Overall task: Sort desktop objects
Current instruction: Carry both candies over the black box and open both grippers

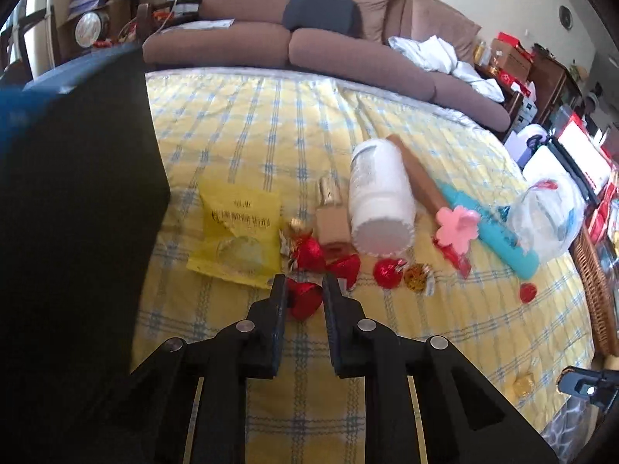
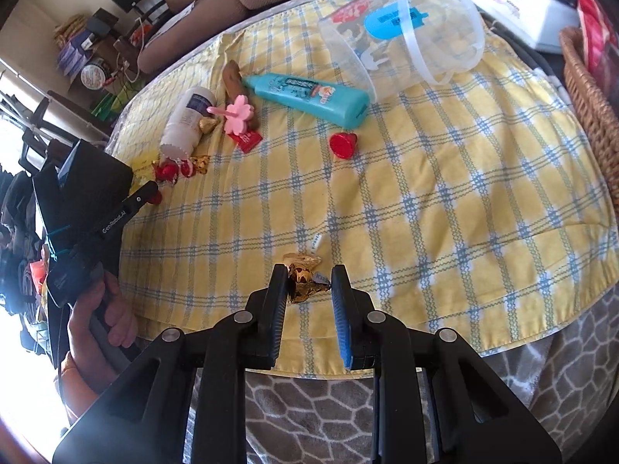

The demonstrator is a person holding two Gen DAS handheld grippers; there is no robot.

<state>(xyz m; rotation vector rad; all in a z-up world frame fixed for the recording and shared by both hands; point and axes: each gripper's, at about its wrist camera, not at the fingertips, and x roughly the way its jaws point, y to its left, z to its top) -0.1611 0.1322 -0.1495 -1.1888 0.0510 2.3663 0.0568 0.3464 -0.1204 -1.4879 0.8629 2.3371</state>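
In the left wrist view my left gripper (image 1: 305, 290) is shut on a red foil candy (image 1: 305, 301), just above the yellow checked cloth (image 1: 247, 123). More red candies (image 1: 311, 255), a gold candy (image 1: 416, 276), a yellow packet (image 1: 238, 232), a white bottle (image 1: 381, 197), a pink flower clip (image 1: 456, 226) and a teal tube (image 1: 491, 228) lie beyond it. In the right wrist view my right gripper (image 2: 309, 282) is shut on a gold foil candy (image 2: 303, 286) near the cloth's front edge. Another gold candy (image 2: 301, 260) lies just behind it, and a lone red candy (image 2: 342, 145) further back.
A clear plastic bucket (image 2: 410, 27) lies on its side at the back right. A black box (image 1: 77, 193) stands at the left edge and a wicker basket (image 2: 592, 108) off the right side. A hand (image 2: 104, 317) holds the left gripper's handle. A brown sofa (image 1: 309, 38) is behind.
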